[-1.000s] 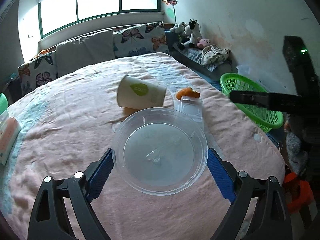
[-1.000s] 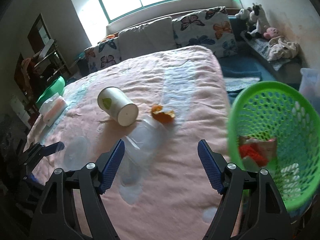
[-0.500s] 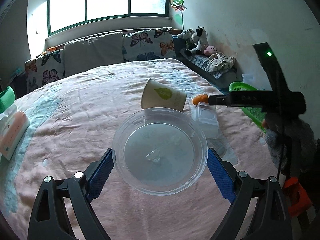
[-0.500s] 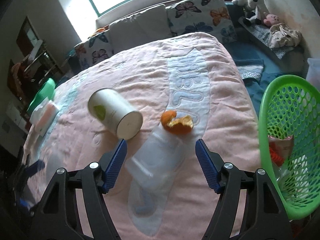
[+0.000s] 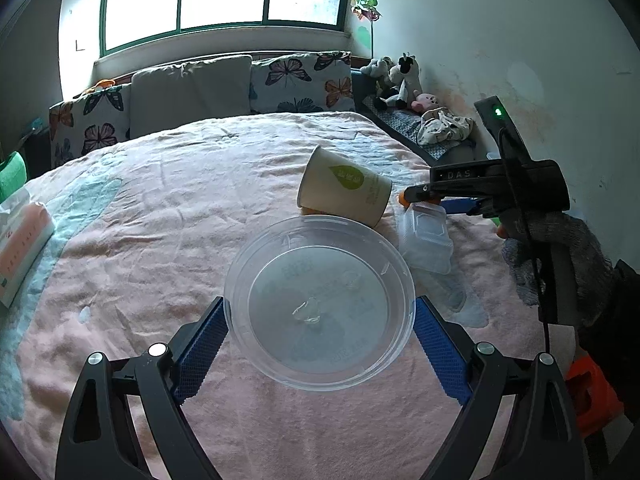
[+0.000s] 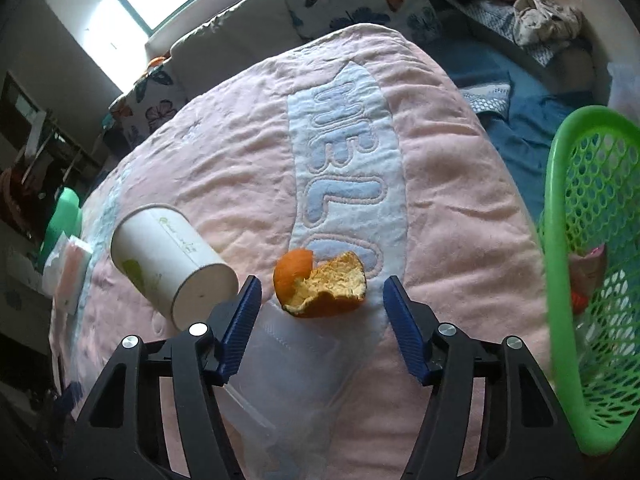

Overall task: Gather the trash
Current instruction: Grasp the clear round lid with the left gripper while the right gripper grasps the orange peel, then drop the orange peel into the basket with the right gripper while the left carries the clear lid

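A: Log entry. Where is the trash?

B: Four pieces are on the bed (image 6: 440, 168). The peel (image 6: 320, 284) lies on the pink cover, just ahead of my right tool (image 6: 322, 306), whose pads are spread wide with nothing between them. The cup (image 6: 172, 264) lies on its side to the peel's left. A clear box (image 6: 288, 360) sits under that tool, touching the peel's near edge as far as I can tell.

A: And the left side?

B: My left tool (image 5: 320, 322) is clamped on the bowl (image 5: 320, 300), one blue pad against each side of its rim. It is held above the cover, I judge.

A: Progress?

B: The basket (image 6: 584, 280) at the bed's right edge already holds some wrappers, red among them. So I judge part is done. Left: bowl to basket, then peel, cup, box.

A: Anything else?

B: A tissue pack (image 5: 20, 240) at the left edge; I can't tell whether it counts as trash.
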